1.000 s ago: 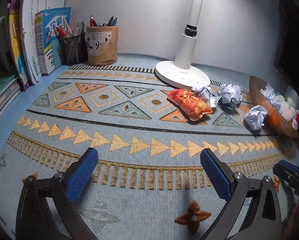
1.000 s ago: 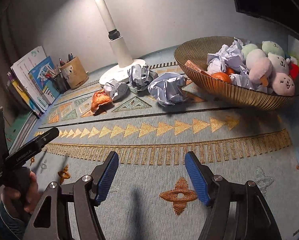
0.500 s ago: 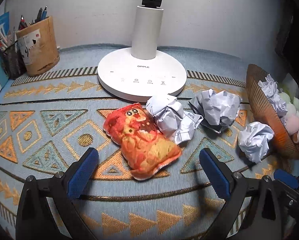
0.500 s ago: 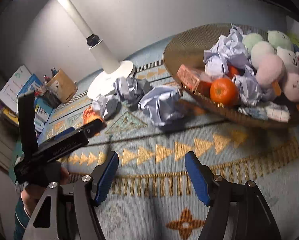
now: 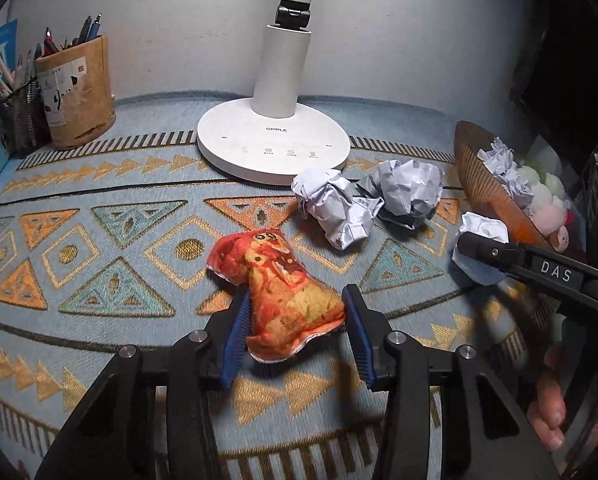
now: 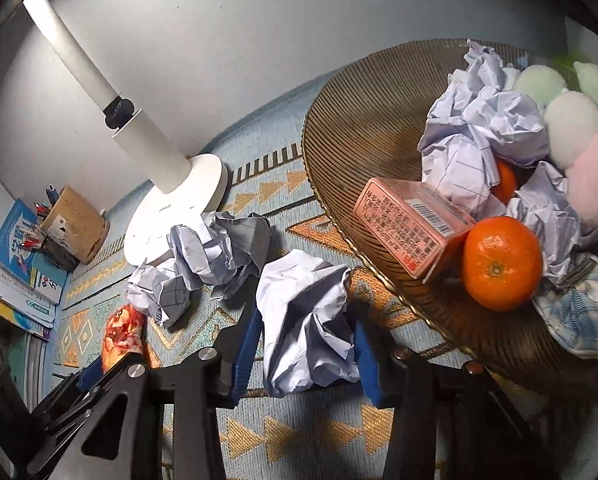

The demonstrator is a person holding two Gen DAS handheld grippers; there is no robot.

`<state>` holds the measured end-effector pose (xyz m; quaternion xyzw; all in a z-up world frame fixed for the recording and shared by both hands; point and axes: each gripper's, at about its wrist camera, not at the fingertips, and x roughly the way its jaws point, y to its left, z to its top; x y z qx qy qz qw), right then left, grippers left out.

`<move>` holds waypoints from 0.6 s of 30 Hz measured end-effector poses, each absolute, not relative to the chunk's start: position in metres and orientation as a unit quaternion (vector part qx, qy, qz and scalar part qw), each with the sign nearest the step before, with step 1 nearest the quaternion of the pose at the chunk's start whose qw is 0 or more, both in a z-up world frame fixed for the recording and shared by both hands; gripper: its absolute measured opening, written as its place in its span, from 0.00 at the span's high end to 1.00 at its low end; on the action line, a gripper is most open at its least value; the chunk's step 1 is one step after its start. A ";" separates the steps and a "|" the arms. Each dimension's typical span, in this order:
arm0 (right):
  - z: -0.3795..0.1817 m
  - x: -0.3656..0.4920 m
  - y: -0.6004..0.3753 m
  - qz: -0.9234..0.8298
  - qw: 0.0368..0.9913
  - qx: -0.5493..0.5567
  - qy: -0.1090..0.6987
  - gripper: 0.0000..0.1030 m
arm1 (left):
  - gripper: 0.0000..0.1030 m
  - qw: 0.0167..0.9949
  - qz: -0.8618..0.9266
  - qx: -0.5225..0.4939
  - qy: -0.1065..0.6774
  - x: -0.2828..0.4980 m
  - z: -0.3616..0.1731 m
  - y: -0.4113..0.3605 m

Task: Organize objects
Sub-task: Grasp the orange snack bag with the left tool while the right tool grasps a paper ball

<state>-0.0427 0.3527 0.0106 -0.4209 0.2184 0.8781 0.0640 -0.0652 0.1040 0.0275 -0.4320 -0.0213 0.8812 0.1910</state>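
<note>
An orange-red snack bag [image 5: 277, 286] lies on the patterned mat. My left gripper [image 5: 297, 338] has closed its blue pads on both sides of the bag's near end. My right gripper [image 6: 305, 354] has closed its pads around a crumpled white paper ball [image 6: 309, 322] beside the bowl; that ball also shows in the left wrist view [image 5: 481, 252]. Two more paper balls [image 5: 333, 208] [image 5: 409, 192] lie by the lamp base. The brown ribbed bowl [image 6: 363, 120] holds paper balls, a pink carton [image 6: 409, 224], an orange [image 6: 501, 262] and plush toys.
A white desk lamp [image 5: 273, 140] stands at the back centre. A tan pen holder [image 5: 77, 92] and a mesh pen cup [image 5: 19, 120] stand back left, with books [image 6: 23, 248] beyond. The wall runs close behind. The bowl [image 5: 483, 184] sits at the right edge.
Both grippers have moved forward and narrowed. The left one now clasps the snack bag's near end, and the right one now clasps the paper ball beside the bowl.
</note>
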 end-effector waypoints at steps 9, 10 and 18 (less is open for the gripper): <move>0.047 0.054 0.319 0.900 -0.045 -0.407 0.146 0.59 | 0.59 0.231 0.861 -0.453 -0.013 0.011 0.024 0.081; 0.047 0.064 0.315 0.900 -0.059 -0.411 0.132 0.59 | 0.57 0.232 0.859 -0.457 -0.011 0.018 0.022 0.078; 0.016 0.099 0.312 0.882 -0.099 -0.446 0.115 0.49 | 0.22 0.198 0.856 -0.471 -0.073 0.029 0.022 0.055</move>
